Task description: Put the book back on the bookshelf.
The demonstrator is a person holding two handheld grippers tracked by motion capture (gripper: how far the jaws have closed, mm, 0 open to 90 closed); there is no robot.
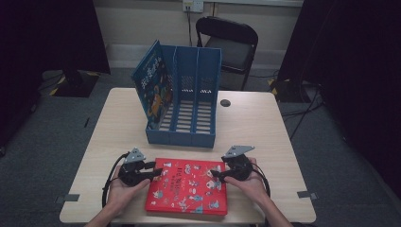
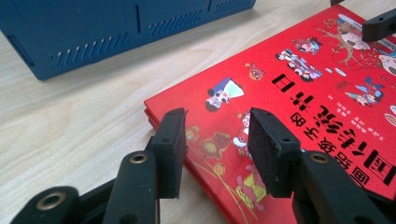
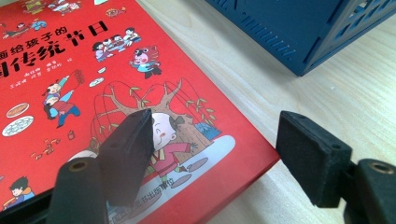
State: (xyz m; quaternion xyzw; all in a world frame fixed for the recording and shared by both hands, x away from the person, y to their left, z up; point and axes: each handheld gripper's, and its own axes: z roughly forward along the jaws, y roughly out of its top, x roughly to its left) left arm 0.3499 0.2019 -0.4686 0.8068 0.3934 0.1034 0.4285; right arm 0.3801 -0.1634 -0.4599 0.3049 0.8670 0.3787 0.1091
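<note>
High view: blue file rack [image 1: 187, 104] stands behind red book [image 1: 188, 186]; both grippers' jaws spread astride its corners.

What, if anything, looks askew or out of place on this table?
One thing: the blue book in the file rack's left slot leans outward to the left instead of standing upright. The red book lies flat, roughly square to the table edge, undamaged. Nothing spilled.
</note>
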